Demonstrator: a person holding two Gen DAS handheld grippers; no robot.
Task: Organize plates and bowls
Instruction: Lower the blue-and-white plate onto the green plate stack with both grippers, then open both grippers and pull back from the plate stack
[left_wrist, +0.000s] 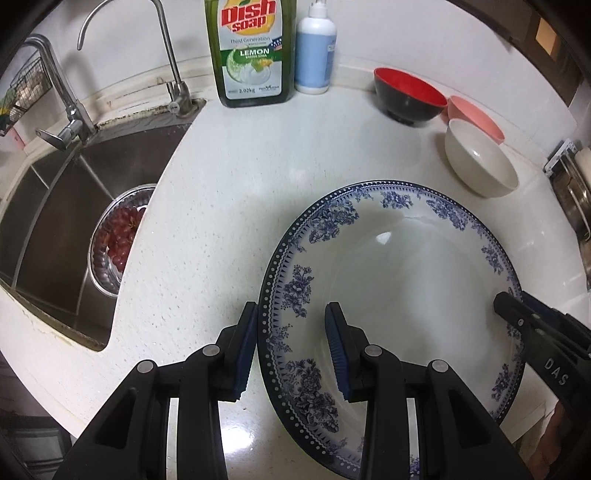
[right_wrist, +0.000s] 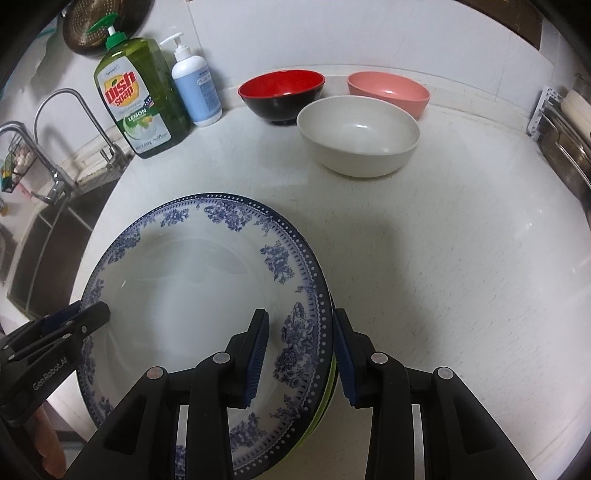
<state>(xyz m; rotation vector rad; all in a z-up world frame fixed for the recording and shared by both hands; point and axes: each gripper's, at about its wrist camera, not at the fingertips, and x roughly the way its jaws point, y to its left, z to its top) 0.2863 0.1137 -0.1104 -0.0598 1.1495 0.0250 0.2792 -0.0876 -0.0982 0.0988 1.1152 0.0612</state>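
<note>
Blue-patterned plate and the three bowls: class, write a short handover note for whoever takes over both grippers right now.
Left gripper: straddles the plate's left rim; grip unclear.
Right gripper: straddles its right rim; grip unclear.
Plate tops a stack, a green edge showing beneath.
Red-and-black bowl, pink bowl and white bowl stand separate behind.
Done: plates stacked.
Left: nest the bowls.

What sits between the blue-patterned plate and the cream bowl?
Nothing: in the right wrist view only bare white countertop separates the blue-patterned plate from the cream bowl.
</note>
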